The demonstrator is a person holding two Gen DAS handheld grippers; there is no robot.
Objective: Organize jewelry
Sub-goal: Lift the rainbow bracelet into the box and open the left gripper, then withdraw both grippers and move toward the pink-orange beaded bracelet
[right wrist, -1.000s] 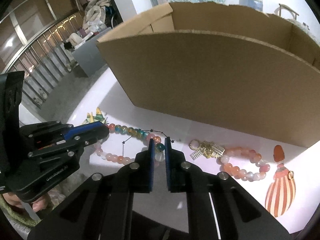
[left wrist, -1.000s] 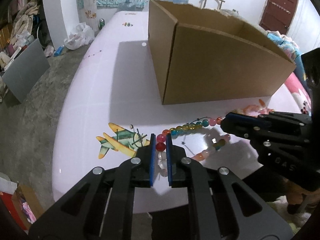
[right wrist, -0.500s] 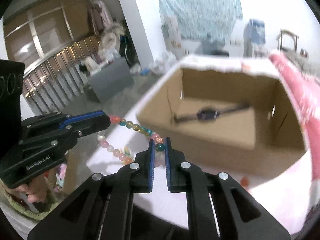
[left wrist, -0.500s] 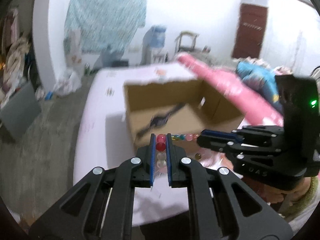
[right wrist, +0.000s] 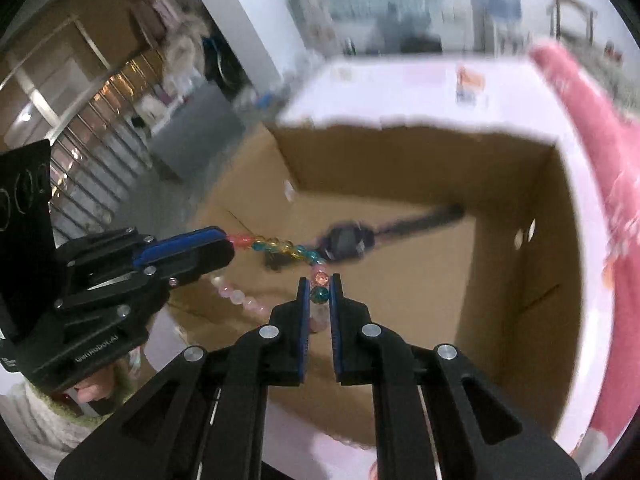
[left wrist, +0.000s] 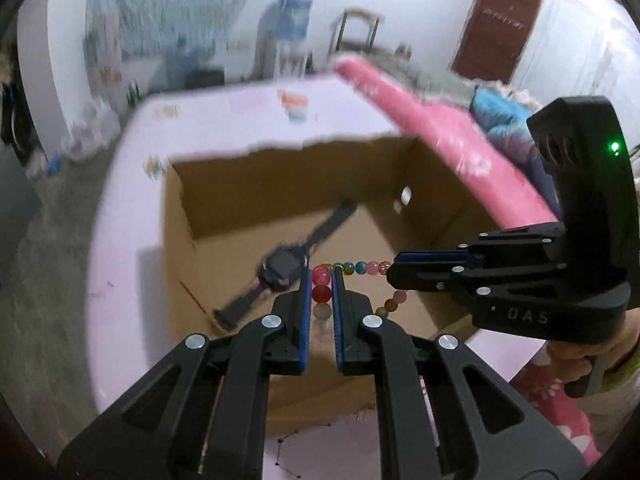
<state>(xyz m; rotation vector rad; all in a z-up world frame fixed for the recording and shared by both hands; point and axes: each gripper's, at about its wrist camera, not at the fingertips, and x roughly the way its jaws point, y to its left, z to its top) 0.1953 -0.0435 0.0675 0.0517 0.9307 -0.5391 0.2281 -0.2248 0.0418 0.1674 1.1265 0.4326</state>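
Note:
A string of coloured beads hangs stretched between my two grippers above the open cardboard box. My left gripper is shut on its red and pink beads. My right gripper is shut on an orange and a teal bead of the same bead string. Each gripper shows in the other's view, the right gripper at the right and the left gripper at the left. A dark wristwatch lies on the box floor, also seen in the right wrist view.
The box stands on a pale pink table. A pink cushion or bedding runs along the table's right side. A thin dark chain lies on the table in front of the box.
Both grippers have lifted the bead string off the table and carried it up and forward over the box opening. The view now looks down into the box.

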